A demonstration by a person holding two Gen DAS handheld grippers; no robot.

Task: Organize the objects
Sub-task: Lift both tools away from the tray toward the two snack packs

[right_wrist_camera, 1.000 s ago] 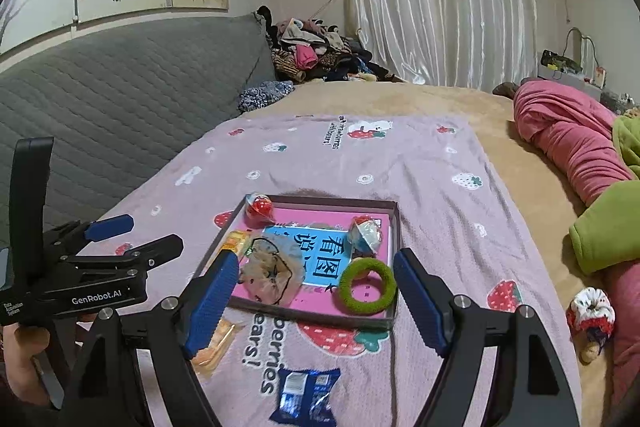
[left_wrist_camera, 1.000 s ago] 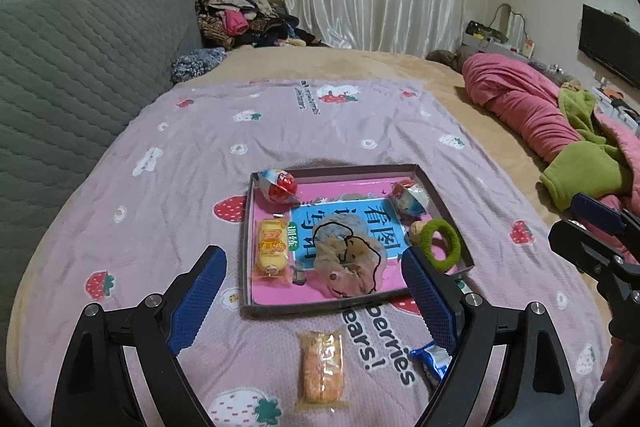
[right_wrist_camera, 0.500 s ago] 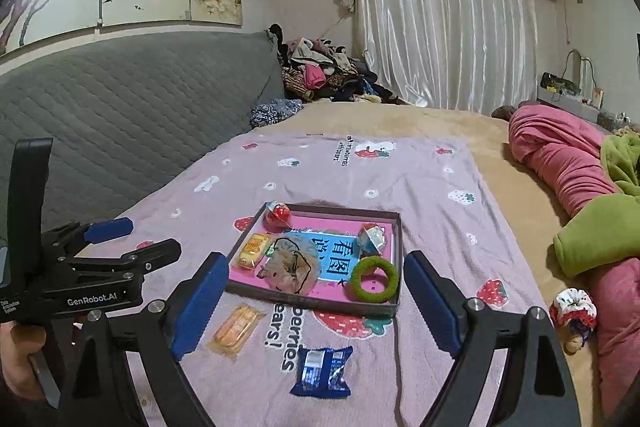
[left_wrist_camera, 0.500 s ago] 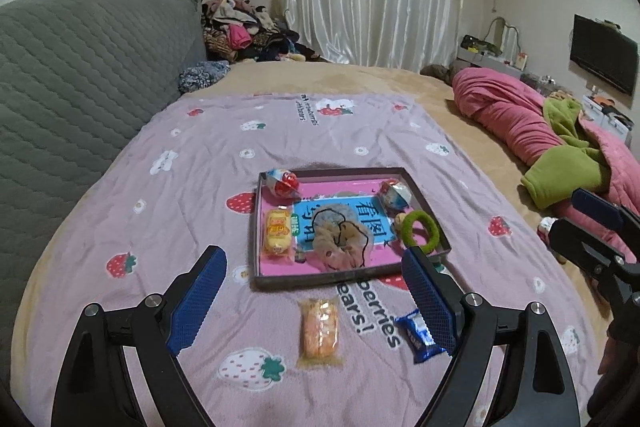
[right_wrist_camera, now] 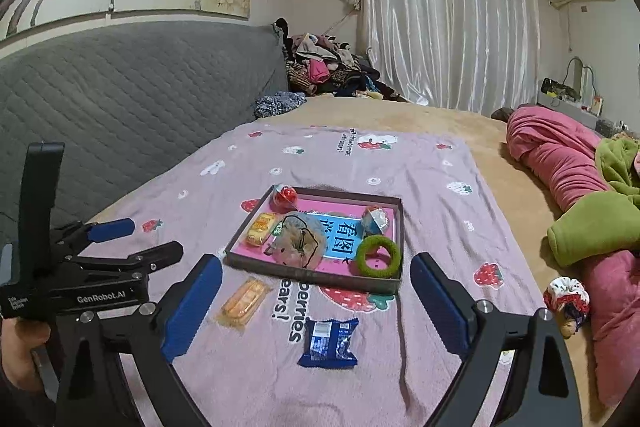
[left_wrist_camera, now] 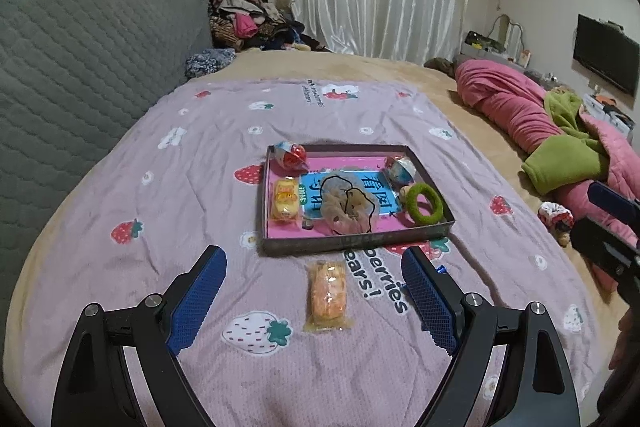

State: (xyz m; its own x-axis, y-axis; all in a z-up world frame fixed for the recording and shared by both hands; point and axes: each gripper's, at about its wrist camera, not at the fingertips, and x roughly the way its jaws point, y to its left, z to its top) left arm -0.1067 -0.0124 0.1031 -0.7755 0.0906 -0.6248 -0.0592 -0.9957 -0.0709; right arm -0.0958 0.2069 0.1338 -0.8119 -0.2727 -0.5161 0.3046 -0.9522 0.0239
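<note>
Left gripper (left_wrist_camera: pixel 314 293), its ribbed blue pads spread wide with nothing held, hangs above the knitted lilac strawberry-print blanket (left_wrist_camera: pixel 192 163). An orange snack in a clear rectangular wrapper (left_wrist_camera: pixel 327 296) lies between its fingers; the shallow rectangular cardboard tray with pink floor (left_wrist_camera: pixel 352 247) sits just beyond. Right gripper (right_wrist_camera: pixel 316 303), jaws opening and empty, frames a crinkled blue foil packet (right_wrist_camera: pixel 330 343); a fuzzy green ring (right_wrist_camera: pixel 378 256) rests in the tray's near right corner.

Surface: bed (right_wrist_camera: pixel 460 123), strawberry-print blanket (right_wrist_camera: pixel 420 183) | on blanket: tray (right_wrist_camera: pixel 308 277) beyond both tongs; orange snack packet (left_wrist_camera: pixel 327 297), blue snack packet (right_wrist_camera: pixel 330 343) nearer the tongs
</note>
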